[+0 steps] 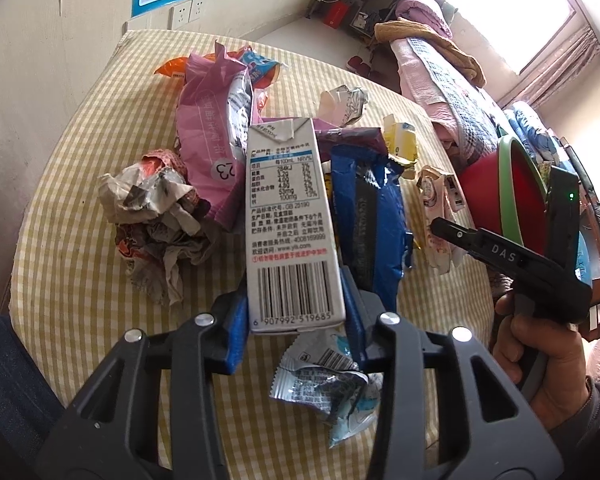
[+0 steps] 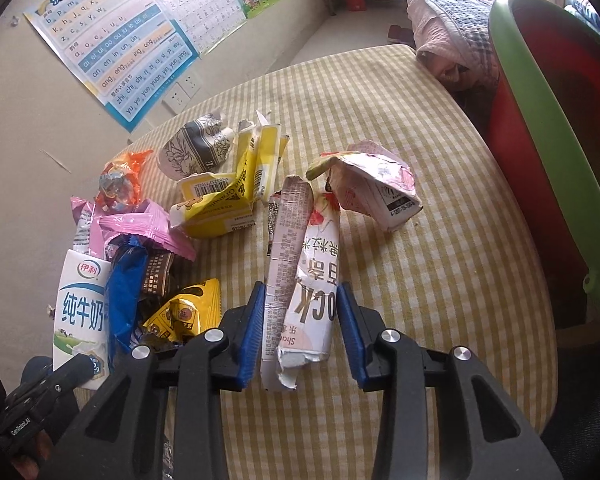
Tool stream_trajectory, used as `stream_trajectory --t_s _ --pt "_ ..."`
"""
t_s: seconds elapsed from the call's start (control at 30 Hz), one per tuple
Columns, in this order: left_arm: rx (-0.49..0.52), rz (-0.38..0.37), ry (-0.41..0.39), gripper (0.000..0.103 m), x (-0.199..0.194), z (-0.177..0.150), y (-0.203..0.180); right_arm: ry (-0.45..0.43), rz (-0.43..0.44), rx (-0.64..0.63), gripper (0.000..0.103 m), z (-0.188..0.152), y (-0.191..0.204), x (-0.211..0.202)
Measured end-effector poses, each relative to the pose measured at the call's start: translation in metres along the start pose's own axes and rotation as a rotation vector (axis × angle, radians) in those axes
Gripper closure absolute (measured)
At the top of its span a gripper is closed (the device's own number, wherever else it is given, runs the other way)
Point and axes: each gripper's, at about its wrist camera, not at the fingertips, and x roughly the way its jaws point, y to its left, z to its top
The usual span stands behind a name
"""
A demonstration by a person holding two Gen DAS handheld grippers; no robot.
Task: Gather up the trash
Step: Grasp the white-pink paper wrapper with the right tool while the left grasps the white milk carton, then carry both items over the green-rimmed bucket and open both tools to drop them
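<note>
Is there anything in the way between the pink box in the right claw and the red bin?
Nothing visible blocks it. The pink box sits between the right gripper pads, and only a crumpled carton and bare checked cloth lie toward the red bin.

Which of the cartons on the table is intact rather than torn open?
The white milk carton between the left jaws; the yellow carton and pink carton are ripped.

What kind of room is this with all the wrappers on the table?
Probably a bedroom in a home where a child learns: a pinyin chart hangs on the wall, folded quilts lie on a bed, and a checked cloth covers the table.
</note>
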Motion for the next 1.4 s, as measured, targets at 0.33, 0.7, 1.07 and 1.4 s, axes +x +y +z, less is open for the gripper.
stream_trajectory --t_s 0.33,0.7,1.07,1.4 --pt "0.057 0.040 -0.089 0.065 -0.034 0.001 -0.015 -0.082 0.027 -0.081 0.068 -0.004 0.022 -0.040" --pt "0.152 0.024 -0.137 0.065 -0.054 0.014 -0.056 -0.216 0.037 -0.133 0.068 0.006 0.025 -0.100" --pt "0.285 -0.086 -0.144 0.065 -0.032 0.047 -0.141 -0.332 -0.041 -0.030 0.068 0.025 -0.044 -0.146" --pt "0.404 -0.211 -0.113 0.065 0.005 0.059 -0.241 -0.363 -0.150 0.088 0.068 0.034 -0.137 -0.173"
